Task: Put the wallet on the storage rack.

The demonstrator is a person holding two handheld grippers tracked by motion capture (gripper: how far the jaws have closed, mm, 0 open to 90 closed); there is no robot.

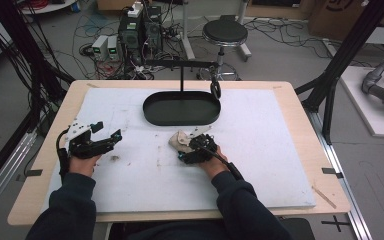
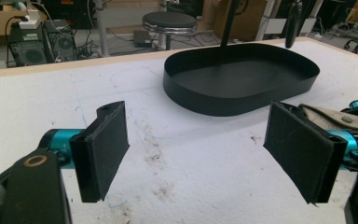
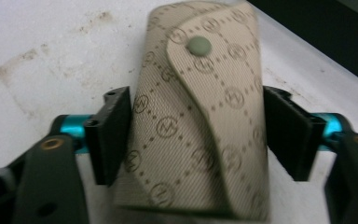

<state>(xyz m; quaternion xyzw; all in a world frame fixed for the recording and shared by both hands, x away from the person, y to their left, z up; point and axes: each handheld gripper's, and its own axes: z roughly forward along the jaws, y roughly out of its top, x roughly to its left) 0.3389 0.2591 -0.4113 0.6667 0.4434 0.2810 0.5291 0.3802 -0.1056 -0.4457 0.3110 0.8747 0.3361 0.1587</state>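
Beige pouch point(image 3: 200, 116) pinched crosswise by right gripper point(image 3: 196, 135); slip expected if lifted; left gripper point(image 2: 205, 154) wide open, empty.

The beige pouch point(image 3: 196, 116) is blurred, its near end cut off by the picture's edge; from above, the right claw point(image 1: 187, 145) hides most of it.

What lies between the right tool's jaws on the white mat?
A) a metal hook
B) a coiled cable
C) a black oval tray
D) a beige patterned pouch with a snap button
D: in the right gripper view, the beige patterned pouch sits between the right tool's two black jaws.
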